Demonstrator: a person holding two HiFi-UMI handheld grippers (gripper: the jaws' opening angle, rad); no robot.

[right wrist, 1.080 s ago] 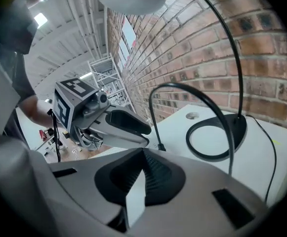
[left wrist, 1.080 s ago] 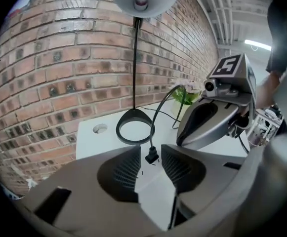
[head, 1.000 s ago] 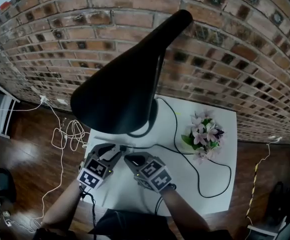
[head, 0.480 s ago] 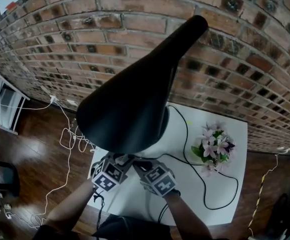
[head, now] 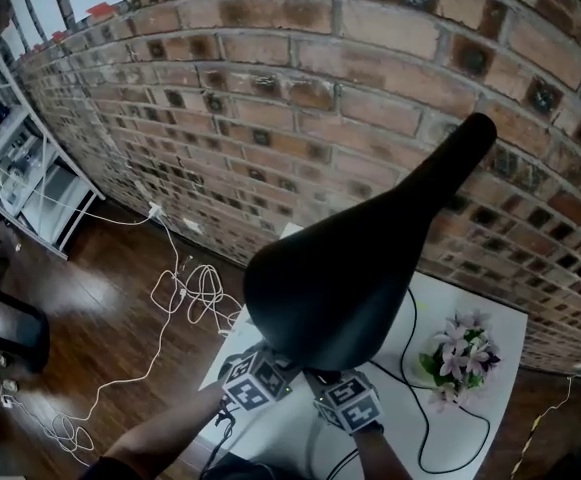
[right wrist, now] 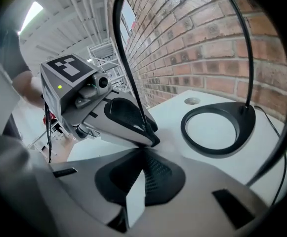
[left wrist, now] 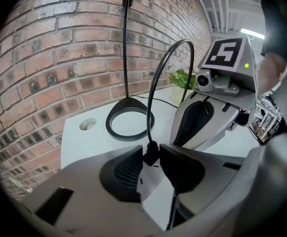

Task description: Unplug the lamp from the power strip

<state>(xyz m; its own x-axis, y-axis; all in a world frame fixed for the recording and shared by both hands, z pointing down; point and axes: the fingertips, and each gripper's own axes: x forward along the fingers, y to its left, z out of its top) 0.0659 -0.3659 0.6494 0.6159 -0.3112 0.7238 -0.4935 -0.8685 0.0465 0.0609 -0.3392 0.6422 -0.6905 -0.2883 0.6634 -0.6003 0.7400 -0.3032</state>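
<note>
The black lamp shade (head: 350,288) fills the middle of the head view and hides both grippers' jaws; only their marker cubes (head: 255,386) (head: 350,403) show. In the left gripper view the black plug (left wrist: 151,154) stands in the white power strip (left wrist: 155,194). My left gripper (left wrist: 151,152) has just been closing and its pads press on the plug. The plug's cable (left wrist: 155,83) arcs up and away. My right gripper (right wrist: 144,154) is shut on the power strip (right wrist: 133,201), close beside the left gripper (right wrist: 123,117).
The lamp's ring-shaped base (left wrist: 128,138) (right wrist: 247,120) rests on the white table (left wrist: 84,142) by the brick wall. A pot of pink flowers (head: 460,353) stands at the table's right. White cables (head: 185,293) lie on the wooden floor to the left, and a white shelf (head: 30,168) stands beyond them.
Both grippers have sunk toward the table and under the lamp shade, which now covers their jaws. The head view has swung left, so more floor and shelf show.
</note>
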